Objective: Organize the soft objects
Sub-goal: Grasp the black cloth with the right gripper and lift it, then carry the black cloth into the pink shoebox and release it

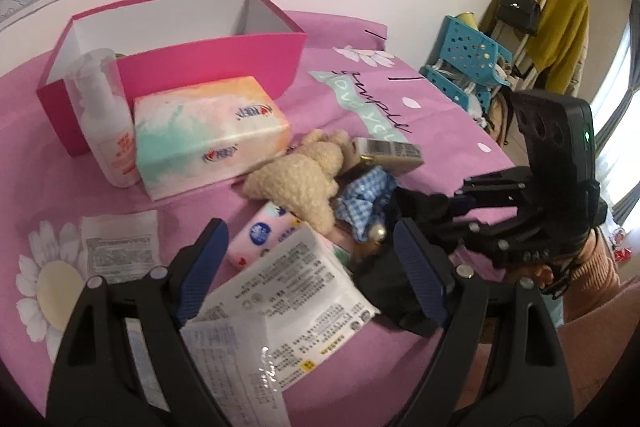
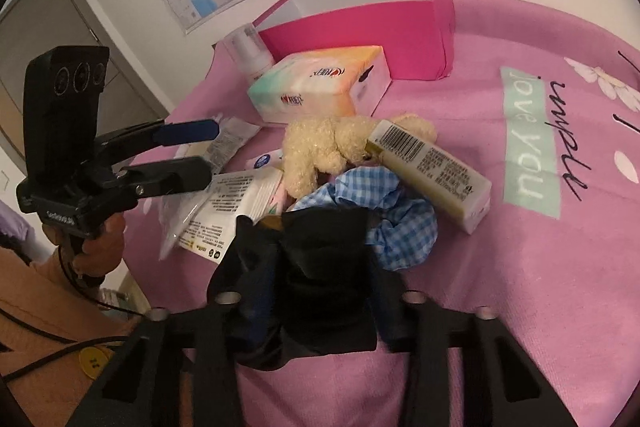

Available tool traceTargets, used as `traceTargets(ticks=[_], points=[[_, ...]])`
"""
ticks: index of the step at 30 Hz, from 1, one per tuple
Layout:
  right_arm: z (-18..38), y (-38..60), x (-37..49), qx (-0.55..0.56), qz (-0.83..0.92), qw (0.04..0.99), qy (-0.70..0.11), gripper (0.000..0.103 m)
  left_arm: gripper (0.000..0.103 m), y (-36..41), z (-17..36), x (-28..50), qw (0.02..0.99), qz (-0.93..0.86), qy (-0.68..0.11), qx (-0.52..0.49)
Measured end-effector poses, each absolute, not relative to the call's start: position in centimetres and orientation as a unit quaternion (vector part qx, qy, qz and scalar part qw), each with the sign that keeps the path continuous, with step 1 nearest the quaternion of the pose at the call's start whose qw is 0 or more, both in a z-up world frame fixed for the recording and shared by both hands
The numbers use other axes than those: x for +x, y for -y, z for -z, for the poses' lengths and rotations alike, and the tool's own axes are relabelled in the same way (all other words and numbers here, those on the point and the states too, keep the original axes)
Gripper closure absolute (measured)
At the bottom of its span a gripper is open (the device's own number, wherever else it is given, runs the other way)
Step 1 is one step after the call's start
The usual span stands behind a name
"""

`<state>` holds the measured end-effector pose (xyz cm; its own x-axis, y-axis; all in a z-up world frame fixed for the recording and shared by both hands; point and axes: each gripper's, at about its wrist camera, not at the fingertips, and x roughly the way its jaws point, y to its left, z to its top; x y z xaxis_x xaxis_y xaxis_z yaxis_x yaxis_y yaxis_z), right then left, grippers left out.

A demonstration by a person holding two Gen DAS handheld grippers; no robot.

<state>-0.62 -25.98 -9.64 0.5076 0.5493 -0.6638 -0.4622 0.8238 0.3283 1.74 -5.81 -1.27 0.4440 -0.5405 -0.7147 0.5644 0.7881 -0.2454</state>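
Two grippers are over the bed, and mine on the right is the one with work in it: the right gripper is closed onto a black cloth that bunches up between its fingers and hides the tips, so I judge the grip from the way the fabric wraps them. From the left camera that same cloth sits under the reaching fingers of the right tool. My left gripper is spread wide with nothing between its blue pads; it hangs above a white packet and a small pink pack without touching them, as far as I can tell.

Just beyond the cloth lies the blue checked scrunchie, touching it, then the cream teddy bear with a long yellow-and-white box resting against it. Further out stands the tissue pack, with a pump bottle beside it.

Farthest back is the pink box, open on top, on the pink bedspread. It lies straight ahead of my right tool and slightly to the right, its long side running across my line of reach. So the carry, I reckon, is forward and up over the whole pile, and the right hand is the one placed to make it
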Motion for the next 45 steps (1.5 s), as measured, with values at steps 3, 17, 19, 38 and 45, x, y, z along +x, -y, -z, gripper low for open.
traceTargets(ticks=[3,17,19,38,45], points=[[9.1,26.1,-0.9,0.051,-0.294,0.872,-0.389,0.084,0.018,6.1,1.4,1.4,0.83,0.363,-0.424,0.003],[1.7,26.2,-1.4,0.086,-0.35,0.889,-0.281,0.09,0.018,7.7,0.0,1.1,0.777,0.467,-0.42,-0.042],[0.9,26.1,-0.8,0.09,-0.356,0.89,-0.27,0.09,0.018,7.8,-0.9,1.5,0.787,0.463,-0.406,-0.046],[-5.9,23.7,12.2,0.071,-0.333,0.913,-0.224,0.089,0.069,8.0,-5.2,15.4,0.854,0.33,-0.398,-0.066],[-5.5,23.8,17.1,0.089,-0.313,0.914,-0.242,0.089,0.069,8.5,-4.4,18.9,0.862,0.282,-0.418,-0.054]])
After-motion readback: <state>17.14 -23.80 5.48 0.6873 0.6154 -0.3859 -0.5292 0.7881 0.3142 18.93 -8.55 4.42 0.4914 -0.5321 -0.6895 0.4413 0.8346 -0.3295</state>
